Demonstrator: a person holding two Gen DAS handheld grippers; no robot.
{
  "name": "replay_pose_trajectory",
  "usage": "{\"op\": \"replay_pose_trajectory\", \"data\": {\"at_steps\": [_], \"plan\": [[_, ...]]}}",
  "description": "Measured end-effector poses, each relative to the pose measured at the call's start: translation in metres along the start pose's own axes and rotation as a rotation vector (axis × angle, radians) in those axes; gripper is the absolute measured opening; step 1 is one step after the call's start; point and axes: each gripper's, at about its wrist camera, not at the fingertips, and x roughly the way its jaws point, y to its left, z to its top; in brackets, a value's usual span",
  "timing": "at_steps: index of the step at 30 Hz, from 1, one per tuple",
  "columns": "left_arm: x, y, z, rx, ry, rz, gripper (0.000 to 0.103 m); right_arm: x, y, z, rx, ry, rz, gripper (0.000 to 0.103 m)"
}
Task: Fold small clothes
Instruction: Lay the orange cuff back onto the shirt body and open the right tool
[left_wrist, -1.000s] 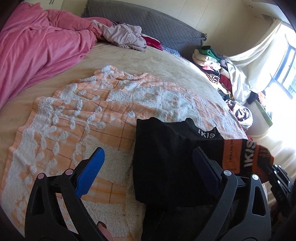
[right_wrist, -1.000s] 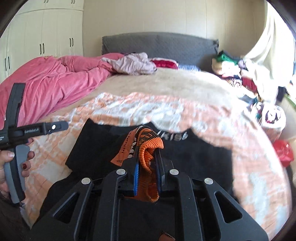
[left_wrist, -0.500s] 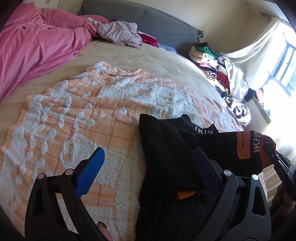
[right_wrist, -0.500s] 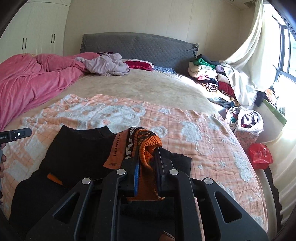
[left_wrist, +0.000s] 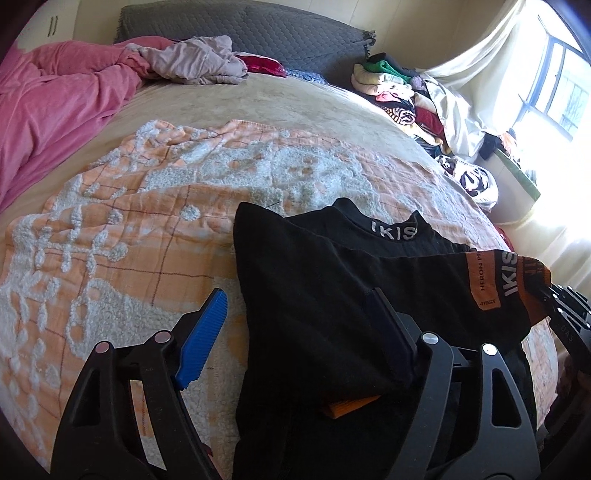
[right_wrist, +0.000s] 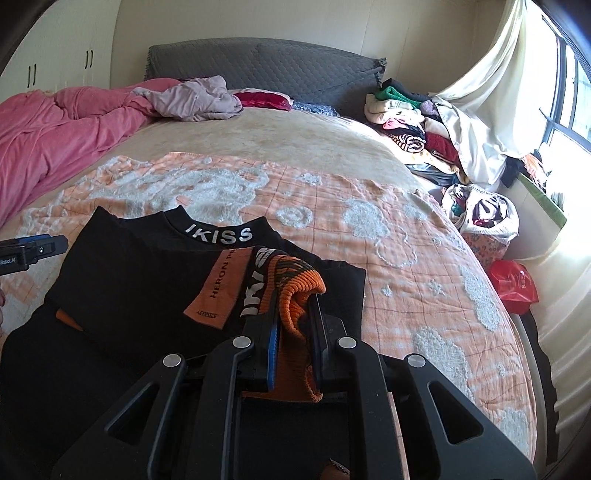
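A: Largest first. The bed (right_wrist: 295, 147) is carrying an orange-and-white blanket (right_wrist: 369, 229) across its near half. A pink duvet (right_wrist: 55, 129) is bunching at 10 o'clock, and a pile of clothes (right_wrist: 406, 118) is sitting at 2 o'clock by the curtain.

B: And the task item?

A: The black top (right_wrist: 140, 280) is lying on the blanket at 7 o'clock in the right wrist view, collar lettering facing up. Its orange cuff (right_wrist: 295, 295) is being pinched by the right tool (right_wrist: 295, 332), which is clenched on the ribbing, so the sleeve is crossing over the body.

B: Left tool?

A: The left tool (left_wrist: 299, 325) is closing, but the blue pad (left_wrist: 203, 336) is hanging over blanket and the other pad is sitting over black cloth. The garment's left edge is running between them; the pads are not pressing on it yet, so I am counting it as released.

B: Judgement on the step?

A: Probably a sleeve fold-in. To do it well, I am suggesting the right tool lay the cuff flat across the chest before letting go, keeping the sleeve straight. The left tool should be pinning the side edge so the body is not dragging. An orange bit (left_wrist: 351, 404) is peeking out underneath at 6 o'clock; smoothing there would help.
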Motion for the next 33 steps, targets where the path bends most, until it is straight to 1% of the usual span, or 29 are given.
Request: {"op": "replay_pose_trajectory", "data": {"at_steps": [6, 9, 10, 13, 18, 21, 23, 24, 25, 29, 33], "plan": [[0.015, -0.02, -0.007, 0.067, 0.043, -0.027, 0.064, 0.006, 0.0, -0.002, 0.006, 0.027, -0.014, 0.014], [0.022, -0.026, -0.012, 0.091, 0.073, -0.029, 0.064, 0.007, 0.002, -0.001, 0.003, 0.03, -0.023, 0.015], [0.024, -0.027, -0.013, 0.096, 0.082, -0.028, 0.064, 0.007, 0.002, -0.001, 0.005, 0.032, -0.031, 0.019], [0.027, -0.028, -0.016, 0.108, 0.095, -0.022, 0.064, 0.008, -0.001, -0.003, 0.017, 0.042, -0.075, 0.022], [0.029, -0.029, -0.019, 0.122, 0.124, -0.015, 0.064, 0.008, -0.006, -0.007, 0.042, 0.044, -0.087, 0.029], [0.035, -0.033, -0.023, 0.147, 0.158, 0.005, 0.064, 0.014, 0.001, -0.008, 0.041, 0.068, -0.06, 0.03], [0.037, -0.032, -0.025, 0.148, 0.165, 0.012, 0.064, 0.019, 0.012, -0.01, 0.017, 0.085, -0.029, 0.034], [0.038, -0.032, -0.026, 0.148, 0.169, 0.016, 0.064, 0.021, 0.018, -0.01, 0.003, 0.089, -0.018, 0.038], [0.038, -0.032, -0.027, 0.149, 0.17, 0.018, 0.064, 0.023, 0.026, -0.011, -0.015, 0.095, -0.002, 0.039], [0.039, -0.03, -0.027, 0.148, 0.181, 0.015, 0.065, 0.032, 0.044, -0.009, -0.024, 0.119, 0.063, 0.04], [0.043, -0.026, -0.029, 0.127, 0.19, 0.005, 0.066, 0.042, 0.055, -0.005, -0.031, 0.142, 0.109, 0.045]]}}
